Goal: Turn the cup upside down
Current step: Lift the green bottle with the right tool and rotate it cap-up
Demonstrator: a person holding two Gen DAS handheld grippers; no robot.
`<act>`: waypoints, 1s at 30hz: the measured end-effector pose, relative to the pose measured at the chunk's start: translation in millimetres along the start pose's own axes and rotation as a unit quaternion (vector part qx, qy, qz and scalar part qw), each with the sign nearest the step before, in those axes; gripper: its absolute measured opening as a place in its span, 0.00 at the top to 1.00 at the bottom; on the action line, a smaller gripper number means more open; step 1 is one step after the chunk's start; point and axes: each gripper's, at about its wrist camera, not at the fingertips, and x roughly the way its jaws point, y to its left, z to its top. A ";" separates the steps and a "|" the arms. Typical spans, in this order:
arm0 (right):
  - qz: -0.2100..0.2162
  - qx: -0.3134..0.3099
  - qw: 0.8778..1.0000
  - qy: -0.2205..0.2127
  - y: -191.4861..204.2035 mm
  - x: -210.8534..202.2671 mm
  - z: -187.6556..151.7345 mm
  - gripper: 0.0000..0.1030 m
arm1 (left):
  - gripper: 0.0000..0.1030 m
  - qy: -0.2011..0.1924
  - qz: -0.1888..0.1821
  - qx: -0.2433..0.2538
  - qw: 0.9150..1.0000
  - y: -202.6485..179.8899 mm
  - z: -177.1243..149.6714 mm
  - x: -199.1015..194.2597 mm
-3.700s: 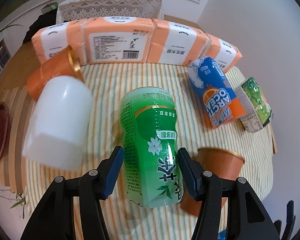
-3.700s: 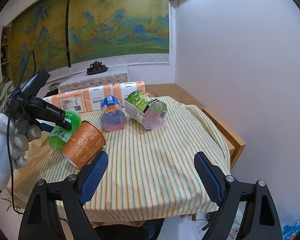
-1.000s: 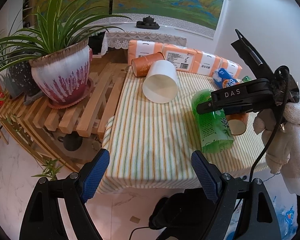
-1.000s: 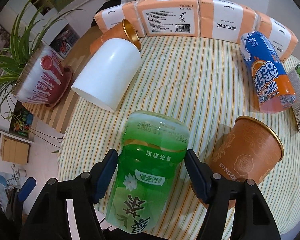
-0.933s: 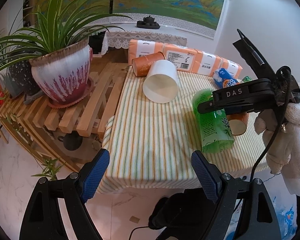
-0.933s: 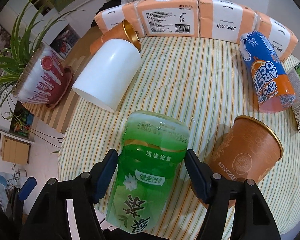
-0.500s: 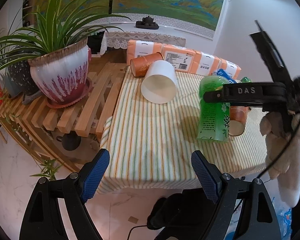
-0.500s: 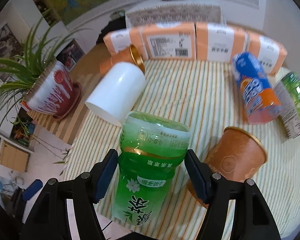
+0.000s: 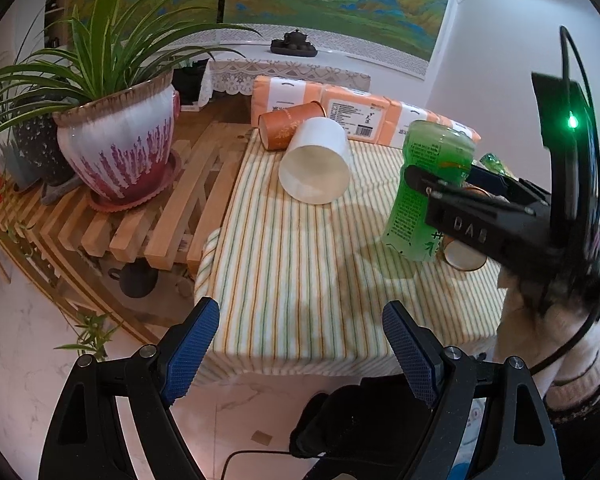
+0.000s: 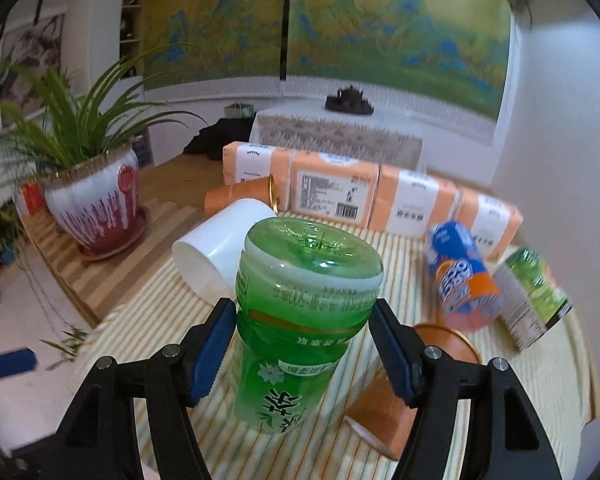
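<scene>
1. The right gripper (image 10: 303,322) pinches the green cup (image 10: 300,320) between its blue pads — one on each side, just under the upturned base.
2. The cup stands nearly upright, base up, above the striped desk (image 9: 300,264) near its right edge.
3. The left gripper (image 9: 300,344) hangs spread wide, off the desk's near edge, well apart from the cup.
4. A white cup (image 9: 316,160) lies on its side toward the far left corner.

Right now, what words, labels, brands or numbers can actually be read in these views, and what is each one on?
"DAS": on the right gripper, shut on the green cup.
"500": upside down on the green cup's band.
"茶": large white character, upside down, on the green cup.
Partial letters on the blue and orange bottle: blurred.
Barcode and fine print on the orange tissue packs: too small.
</scene>
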 end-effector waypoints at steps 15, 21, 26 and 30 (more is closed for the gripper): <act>-0.050 -0.043 0.997 -0.037 21.9 -7.5 -18.4 0.37 | 0.16 -0.002 0.001 -0.006 1.000 2.8 -0.9 -3.1; -0.045 -0.039 0.998 -0.034 21.3 -7.7 -22.0 0.37 | 0.16 -0.001 0.002 -0.007 1.000 2.8 -0.8 -3.2; -0.036 -0.042 0.998 -0.034 23.1 -10.6 -24.9 0.37 | 0.16 -0.002 0.002 -0.008 1.000 3.5 -1.0 -4.0; -0.027 -0.049 0.997 -0.044 24.5 -13.3 -29.3 0.37 | 0.16 -0.004 0.003 -0.008 1.000 2.7 -1.5 -6.2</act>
